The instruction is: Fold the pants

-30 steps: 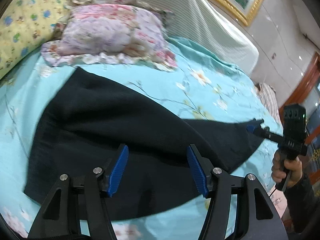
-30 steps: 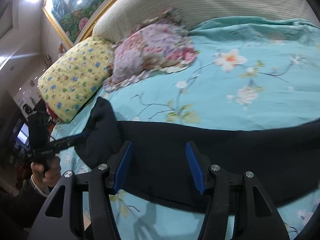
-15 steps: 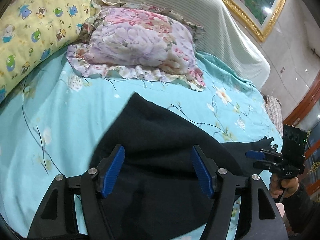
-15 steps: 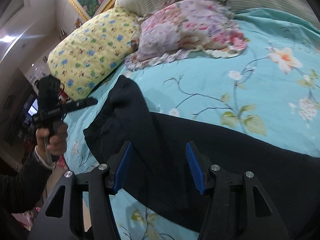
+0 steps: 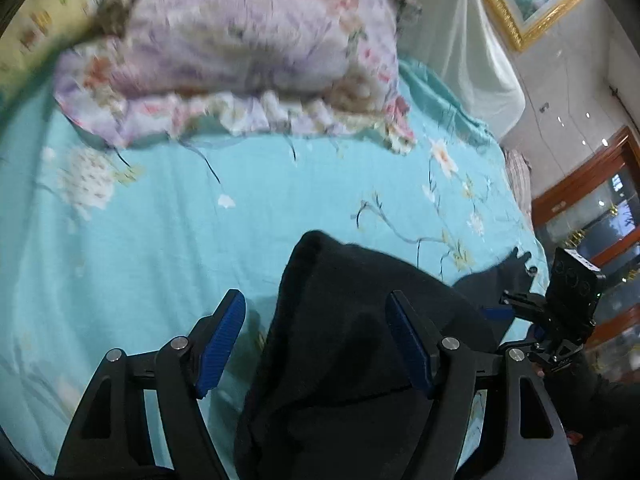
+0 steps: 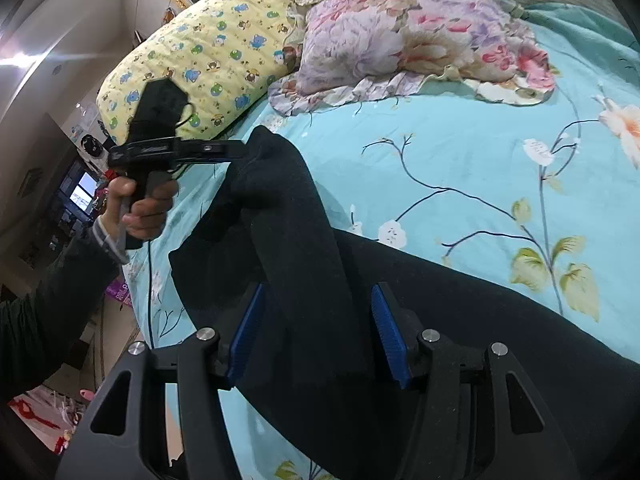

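Pants (image 5: 352,344) now bunch nearer the floral pillow (image 5: 248,48) than before. Left tongs (image 5: 316,344) just widened, gaping; right tongs (image 6: 316,332) half-open, fabric loose between pads.

On the turquoise bed sheet (image 6: 460,152) we count one pair of black pants (image 6: 304,248), two pillows, one floral (image 6: 420,28) and one yellow (image 6: 208,52), and two grippers.
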Demonstrator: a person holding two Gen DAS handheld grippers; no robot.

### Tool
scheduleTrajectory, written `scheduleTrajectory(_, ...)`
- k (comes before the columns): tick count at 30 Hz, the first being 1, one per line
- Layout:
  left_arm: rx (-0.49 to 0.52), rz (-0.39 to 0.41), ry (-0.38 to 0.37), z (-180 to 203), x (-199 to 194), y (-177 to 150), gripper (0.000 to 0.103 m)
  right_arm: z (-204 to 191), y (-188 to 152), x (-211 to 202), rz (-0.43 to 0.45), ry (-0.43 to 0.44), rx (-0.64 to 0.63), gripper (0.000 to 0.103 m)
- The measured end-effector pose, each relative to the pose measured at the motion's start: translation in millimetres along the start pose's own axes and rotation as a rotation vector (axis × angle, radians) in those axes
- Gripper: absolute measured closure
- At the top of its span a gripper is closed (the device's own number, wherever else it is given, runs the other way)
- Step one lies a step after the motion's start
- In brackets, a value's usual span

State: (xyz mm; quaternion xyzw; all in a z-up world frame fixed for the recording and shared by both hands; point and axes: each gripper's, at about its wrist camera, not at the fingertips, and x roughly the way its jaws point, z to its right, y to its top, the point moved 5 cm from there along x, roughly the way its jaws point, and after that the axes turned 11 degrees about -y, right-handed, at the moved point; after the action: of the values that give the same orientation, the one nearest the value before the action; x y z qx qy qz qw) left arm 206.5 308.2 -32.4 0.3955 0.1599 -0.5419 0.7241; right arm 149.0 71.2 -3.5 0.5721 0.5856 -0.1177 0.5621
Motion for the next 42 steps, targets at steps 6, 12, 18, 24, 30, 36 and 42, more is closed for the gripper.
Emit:
scheduleTrajectory(6,0.027,0.008,0.000,3,8,-1,0.068,-4,2,13,-0.021,0.010,-0.006,0.066)
scheduleTrajectory(12,0.108,0.094,0.033,32,-16,-11,0.094,-12,2,10,-0.008,-0.020,-0.048,0.096)
scheduleTrajectory(18,0.150,0.208,0.060,62,-56,-39,0.096,-34,-3,-14,0.060,-0.055,-0.135,0.096)
scheduleTrajectory(24,0.143,0.291,0.102,70,-79,-84,0.095,-57,-23,-22,0.068,-0.062,-0.224,0.096)
scheduleTrajectory(30,0.070,0.350,0.125,57,-79,-120,0.095,-66,-46,-11,0.039,-0.092,-0.280,0.096)
scheduleTrajectory(36,0.037,0.402,0.137,53,-78,-142,0.095,-72,-57,-2,0.028,-0.128,-0.334,0.096)
scheduleTrajectory(42,-0.018,0.419,0.142,44,-76,-156,0.093,-75,-63,0,0.018,-0.145,-0.356,0.096)
